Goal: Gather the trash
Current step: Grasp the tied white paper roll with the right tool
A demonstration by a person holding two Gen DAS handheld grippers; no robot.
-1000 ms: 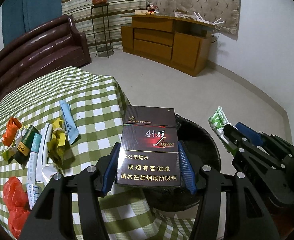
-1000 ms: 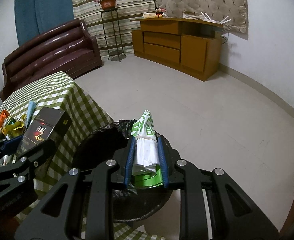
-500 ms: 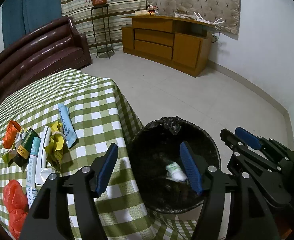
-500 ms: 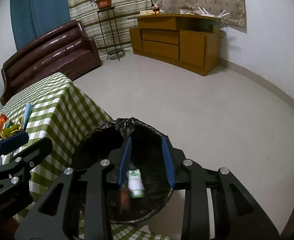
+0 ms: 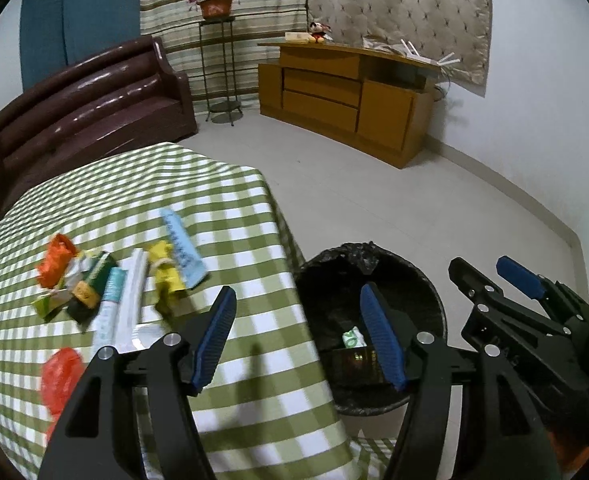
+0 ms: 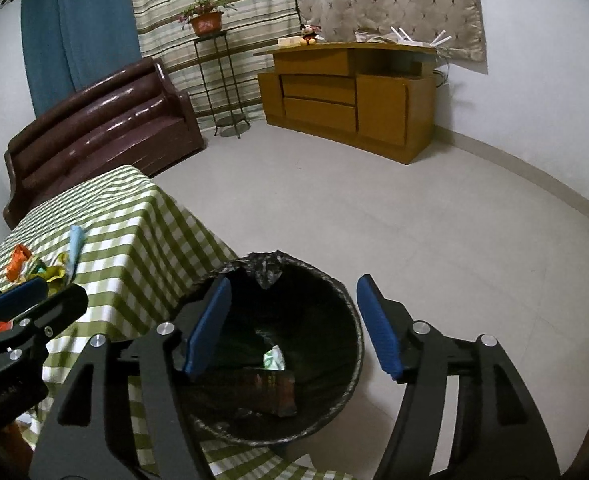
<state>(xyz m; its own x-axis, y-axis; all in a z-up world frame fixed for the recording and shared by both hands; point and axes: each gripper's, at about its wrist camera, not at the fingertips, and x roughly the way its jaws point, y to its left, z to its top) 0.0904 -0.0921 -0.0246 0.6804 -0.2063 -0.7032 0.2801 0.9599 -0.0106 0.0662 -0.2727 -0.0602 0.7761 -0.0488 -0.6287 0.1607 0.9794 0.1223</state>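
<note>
A black-lined trash bin (image 5: 422,280) (image 6: 346,312) stands on the floor by the table's corner. Inside lie a dark cigarette box (image 6: 272,392) (image 5: 350,362) and a green-and-white wrapper (image 6: 274,358) (image 5: 352,336). My left gripper (image 5: 300,340) is open and empty over the table edge beside the bin. My right gripper (image 6: 290,324) is open and empty above the bin. Several pieces of trash lie on the checked tablecloth (image 5: 222,208): a light blue wrapper (image 5: 182,246), a yellow wrapper (image 5: 164,272), an orange wrapper (image 5: 54,258), white tubes (image 5: 124,304), a red bag (image 5: 60,376).
A brown sofa (image 5: 86,108) stands behind the table. A wooden cabinet (image 5: 346,96) and a plant stand (image 5: 218,72) are along the far wall. The tiled floor (image 6: 414,220) stretches right of the bin.
Both grippers opened and dropped their loads: the cigarette box and the green-and-white wrapper now lie in the bin. The left gripper has swung slightly left towards the table.
</note>
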